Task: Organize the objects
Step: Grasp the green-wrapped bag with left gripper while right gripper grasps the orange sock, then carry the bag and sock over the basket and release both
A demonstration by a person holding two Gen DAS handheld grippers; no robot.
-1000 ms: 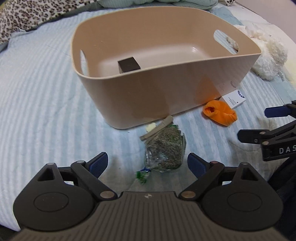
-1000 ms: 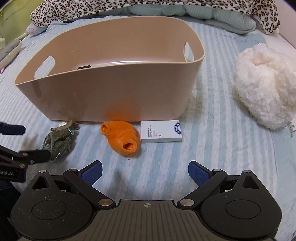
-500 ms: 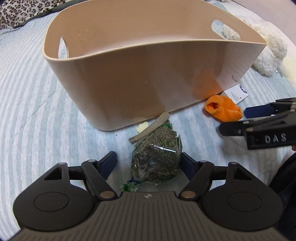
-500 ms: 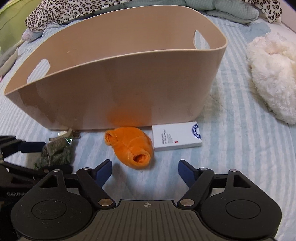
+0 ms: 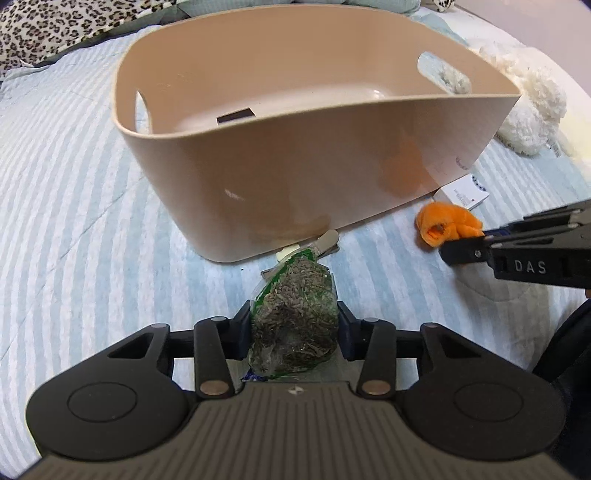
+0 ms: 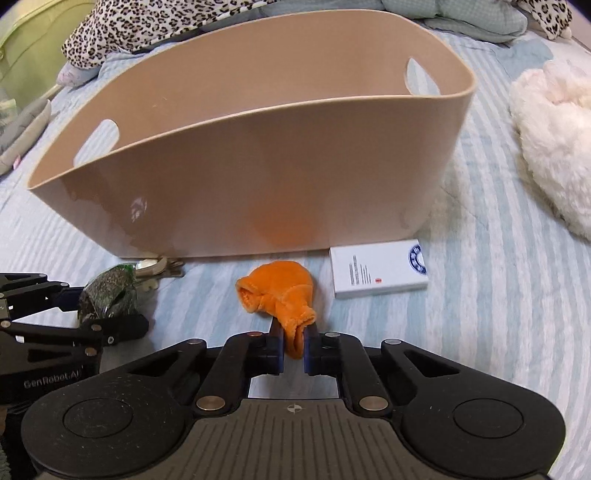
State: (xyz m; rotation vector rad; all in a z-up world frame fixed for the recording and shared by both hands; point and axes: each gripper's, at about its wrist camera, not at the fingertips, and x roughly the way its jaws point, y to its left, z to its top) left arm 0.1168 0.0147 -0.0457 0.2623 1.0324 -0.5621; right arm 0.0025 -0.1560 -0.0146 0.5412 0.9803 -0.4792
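Observation:
A beige plastic bin (image 5: 295,177) with cut-out handles stands on the striped bedspread; a small dark block (image 5: 235,115) lies inside it. My left gripper (image 5: 293,328) is shut on a clear bag of dried green-brown bits (image 5: 295,325), just in front of the bin. My right gripper (image 6: 293,345) is shut on an orange plush sock (image 6: 280,291), in front of the bin (image 6: 258,177). The sock (image 5: 445,225) and the right gripper's fingers (image 5: 517,254) show at the right of the left wrist view. The bag (image 6: 107,291) shows at the left of the right wrist view.
A white box with blue print (image 6: 378,273) lies against the bin's front, right of the sock. A metal clip (image 5: 325,242) and small bits lie by the bin's base. A white fluffy toy (image 6: 554,144) sits at the right. Leopard-print bedding (image 6: 166,22) lies behind.
Both grippers moved forward and closed: the left onto the bag, the right onto the orange sock. One second ago both were open and empty.

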